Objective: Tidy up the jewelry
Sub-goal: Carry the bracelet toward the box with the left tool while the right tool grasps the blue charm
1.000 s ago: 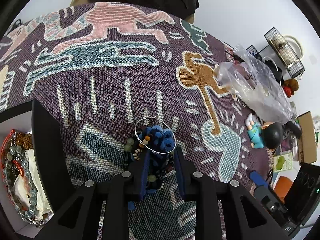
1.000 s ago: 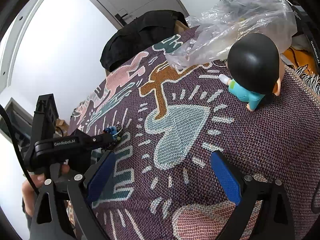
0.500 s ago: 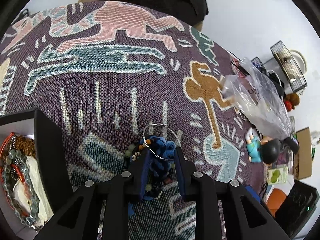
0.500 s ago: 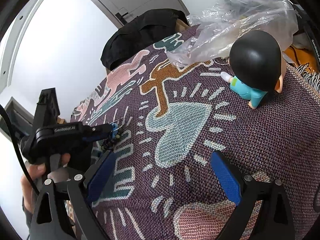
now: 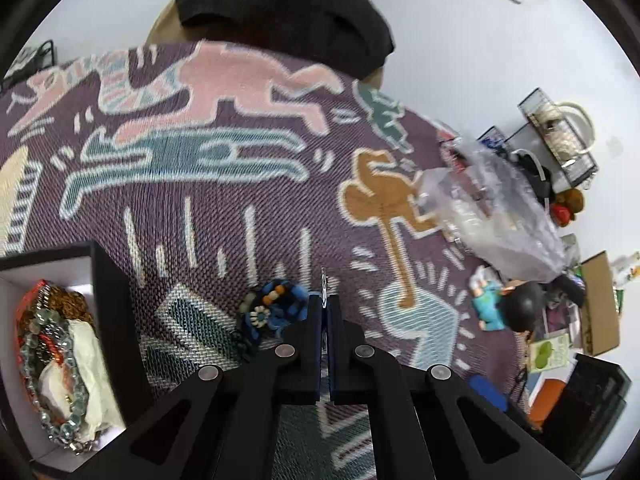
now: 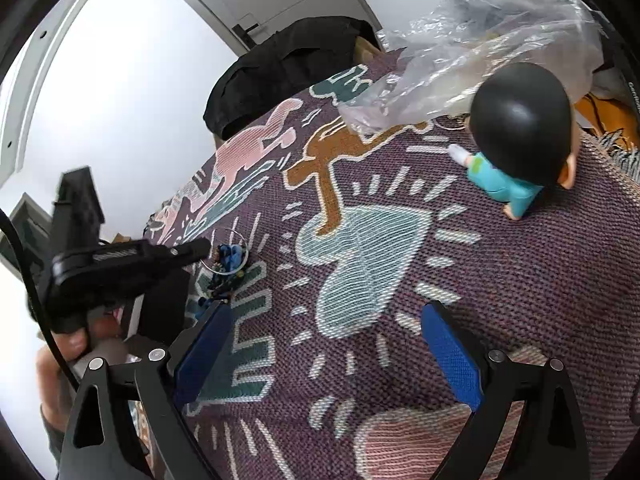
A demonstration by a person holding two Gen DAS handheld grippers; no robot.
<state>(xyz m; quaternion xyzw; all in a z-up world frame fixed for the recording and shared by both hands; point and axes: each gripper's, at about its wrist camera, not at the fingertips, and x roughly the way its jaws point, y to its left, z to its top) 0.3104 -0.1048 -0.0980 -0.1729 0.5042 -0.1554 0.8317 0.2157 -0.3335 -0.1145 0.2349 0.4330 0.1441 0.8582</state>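
Observation:
My left gripper (image 5: pixel 324 304) is shut on a thin silver bangle (image 5: pixel 323 280), seen edge-on between the pads and lifted off the cloth. In the right wrist view the bangle (image 6: pixel 240 240) hangs as a ring at the left gripper's tip (image 6: pixel 202 246). A pile of blue and beaded jewelry (image 5: pixel 274 310) lies on the patterned cloth just left of the left gripper; it also shows in the right wrist view (image 6: pixel 228 266). A black box with a white inside (image 5: pixel 108 312) at the left holds bead bracelets (image 5: pixel 52 364). My right gripper (image 6: pixel 326 354) is open and empty above the cloth.
A crumpled clear plastic bag (image 5: pixel 492 216) lies at the right of the cloth, with a black-haired doll in teal (image 5: pixel 506 312) beside it. The doll (image 6: pixel 516 148) and bag (image 6: pixel 480 44) are ahead of my right gripper. A black garment (image 5: pixel 280 12) lies at the far edge.
My left gripper has closed fully on the silver bangle and lifted it off the jewelry pile, shifting right. The bangle now stands edge-on. The right gripper has barely moved.

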